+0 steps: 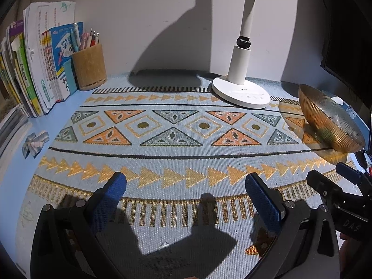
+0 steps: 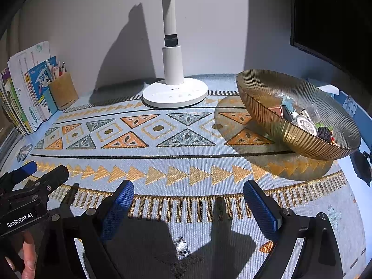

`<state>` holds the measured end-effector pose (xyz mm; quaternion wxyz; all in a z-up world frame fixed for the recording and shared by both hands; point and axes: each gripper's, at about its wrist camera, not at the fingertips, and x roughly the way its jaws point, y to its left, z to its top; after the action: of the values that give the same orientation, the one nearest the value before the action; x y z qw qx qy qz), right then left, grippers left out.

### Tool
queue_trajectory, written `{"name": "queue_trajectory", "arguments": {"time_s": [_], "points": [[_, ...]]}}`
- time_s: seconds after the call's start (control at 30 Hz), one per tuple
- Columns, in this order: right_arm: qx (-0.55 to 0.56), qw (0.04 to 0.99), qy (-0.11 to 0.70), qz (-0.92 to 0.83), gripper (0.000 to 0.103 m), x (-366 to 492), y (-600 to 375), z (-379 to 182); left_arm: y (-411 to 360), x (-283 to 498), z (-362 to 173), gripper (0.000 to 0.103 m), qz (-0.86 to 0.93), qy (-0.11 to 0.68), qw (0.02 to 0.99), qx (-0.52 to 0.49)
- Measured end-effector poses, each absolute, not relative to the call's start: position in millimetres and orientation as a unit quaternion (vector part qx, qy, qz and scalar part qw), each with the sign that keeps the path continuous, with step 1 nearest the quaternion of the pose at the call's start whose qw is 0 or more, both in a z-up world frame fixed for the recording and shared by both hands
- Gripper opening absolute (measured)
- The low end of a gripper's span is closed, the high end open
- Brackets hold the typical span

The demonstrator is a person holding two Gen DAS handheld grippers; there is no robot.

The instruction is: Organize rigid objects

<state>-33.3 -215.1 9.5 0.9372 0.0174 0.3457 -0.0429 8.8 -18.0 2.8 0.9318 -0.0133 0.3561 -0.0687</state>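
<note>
A ribbed amber glass bowl (image 2: pixel 274 107) stands on the patterned mat at the right; it also shows in the left wrist view (image 1: pixel 325 118). It holds several small objects (image 2: pixel 304 123). A small silvery wrapped object (image 1: pixel 34 143) lies on the blue desk at the left, also seen far left in the right wrist view (image 2: pixel 23 151). My left gripper (image 1: pixel 186 183) is open and empty above the mat's front. My right gripper (image 2: pixel 188 191) is open and empty beside it, to the right (image 1: pixel 334 186).
A white desk lamp (image 1: pixel 241 90) stands at the back centre. A row of books (image 1: pixel 41 69) and a wooden pen holder (image 1: pixel 89 67) stand at the back left. A dark monitor (image 2: pixel 332 18) is at the right. The patterned mat (image 2: pixel 186 158) covers the desk.
</note>
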Motion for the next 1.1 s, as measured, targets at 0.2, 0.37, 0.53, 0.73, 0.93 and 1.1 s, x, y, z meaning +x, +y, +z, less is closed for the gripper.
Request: {"name": "queue_trajectory", "arguments": {"time_s": [0.2,0.37,0.53,0.73,0.93,1.1], "points": [[0.017,0.937,0.346,-0.043,0.094,-33.2,-215.0,9.5,-17.9,8.2,3.3,0.102,-0.068,0.355,0.932,-0.012],[0.017,0.937,0.346,-0.044,0.094,-33.1,-214.3,9.8,-18.0,8.0,3.3,0.102,-0.067,0.356,0.932,-0.014],[0.015,0.936,0.348,-0.042,0.094,-32.5,-214.6,9.5,-17.1,8.3,3.4,0.102,-0.067,0.356,0.932,-0.015],[0.012,0.936,0.351,-0.038,0.094,-31.4,-215.6,8.5,-17.9,7.1,3.5,0.102,-0.063,0.354,0.933,-0.011],[0.010,0.935,0.354,-0.037,0.094,-30.5,-215.9,7.4,-17.9,6.2,4.3,0.102,-0.061,0.351,0.934,-0.009],[0.006,0.935,0.353,-0.039,0.094,-30.3,-215.7,7.5,-18.6,5.6,4.1,0.102,-0.062,0.350,0.935,-0.006]]}}
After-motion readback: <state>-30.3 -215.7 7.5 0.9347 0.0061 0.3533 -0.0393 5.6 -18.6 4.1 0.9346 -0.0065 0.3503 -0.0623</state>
